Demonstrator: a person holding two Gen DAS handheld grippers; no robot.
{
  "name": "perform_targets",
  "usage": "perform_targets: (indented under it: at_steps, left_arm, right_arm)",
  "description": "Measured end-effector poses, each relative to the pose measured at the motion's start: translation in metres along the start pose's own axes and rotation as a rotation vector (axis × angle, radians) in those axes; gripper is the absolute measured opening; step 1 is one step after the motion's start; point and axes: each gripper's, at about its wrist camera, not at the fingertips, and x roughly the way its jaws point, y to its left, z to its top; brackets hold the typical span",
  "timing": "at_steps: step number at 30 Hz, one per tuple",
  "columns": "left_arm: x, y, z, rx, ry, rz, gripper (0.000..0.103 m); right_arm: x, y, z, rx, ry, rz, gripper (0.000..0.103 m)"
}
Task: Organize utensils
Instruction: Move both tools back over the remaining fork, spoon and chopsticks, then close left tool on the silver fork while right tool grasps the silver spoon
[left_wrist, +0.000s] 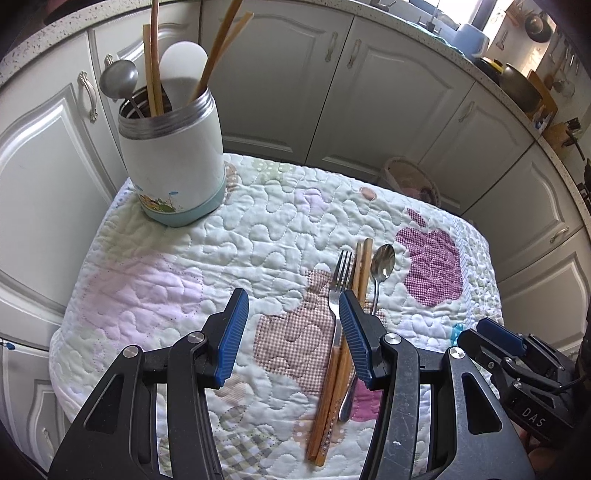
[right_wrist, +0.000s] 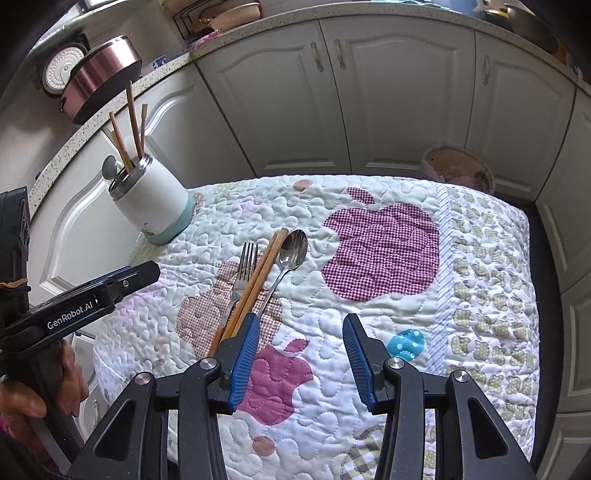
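Observation:
A metal fork (left_wrist: 341, 271), a pair of wooden chopsticks (left_wrist: 364, 266) and a metal spoon (left_wrist: 382, 262) lie side by side on the quilted cloth (left_wrist: 258, 236). My left gripper (left_wrist: 292, 293) hovers open just left of them, its right finger beside the fork's handle, only cloth between the pads. A white utensil jar (left_wrist: 173, 162) with a ladle, a white paddle and wooden sticks stands at the far left corner. My right gripper (right_wrist: 301, 319) is open over the cloth, right of the fork (right_wrist: 245, 266), chopsticks (right_wrist: 266, 266) and spoon (right_wrist: 293, 249). The jar (right_wrist: 151, 199) shows far left.
White cabinet doors (left_wrist: 388, 96) ring the table. A woven basket (right_wrist: 458, 166) sits on the floor behind the far edge. A rice cooker (right_wrist: 99, 77) stands on the counter. The cloth drops off at the right edge (right_wrist: 524, 295). A hand (right_wrist: 55, 387) holds the left gripper (right_wrist: 147, 271).

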Motion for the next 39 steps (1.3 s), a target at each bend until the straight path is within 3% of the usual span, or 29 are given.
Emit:
perform_targets:
  at_steps: [7,16,20,31,33,34,35,36,39]
  left_arm:
    - [0.014,0.001,-0.001,0.006,0.026,-0.013,0.051]
    - [0.042,0.010,0.005,0.008,0.080,-0.121,0.051]
    - [0.056,0.006,0.011,0.033,0.106,-0.175,0.056]
    - [0.103,-0.019,0.026,0.150,0.168,-0.238,0.055]
    - [0.108,-0.023,0.027,0.165,0.151,-0.236,0.045]
    - [0.109,-0.026,0.027,0.181,0.148,-0.236,0.028]
    - [0.112,-0.027,0.029,0.187,0.158,-0.247,0.018]
    - [0.113,-0.028,0.029,0.182,0.165,-0.276,0.014]
    - [0.113,-0.029,0.029,0.199,0.150,-0.272,0.011]
  right_arm:
    - [0.020,0.001,0.007,-0.012,0.018,0.008,0.045]
    - [0.056,-0.004,0.026,-0.033,0.028,0.022,0.045]
    - [0.070,-0.009,0.037,-0.032,0.041,0.038,0.045]
    - [0.069,-0.034,0.048,0.001,0.043,0.059,0.045]
    - [0.068,-0.037,0.050,0.009,0.042,0.068,0.045]
    - [0.068,-0.039,0.051,0.012,0.045,0.074,0.045]
    - [0.070,-0.038,0.051,0.012,0.047,0.075,0.045]
    - [0.072,-0.038,0.051,0.009,0.051,0.074,0.045]
    - [0.079,-0.034,0.053,-0.001,0.062,0.066,0.045]
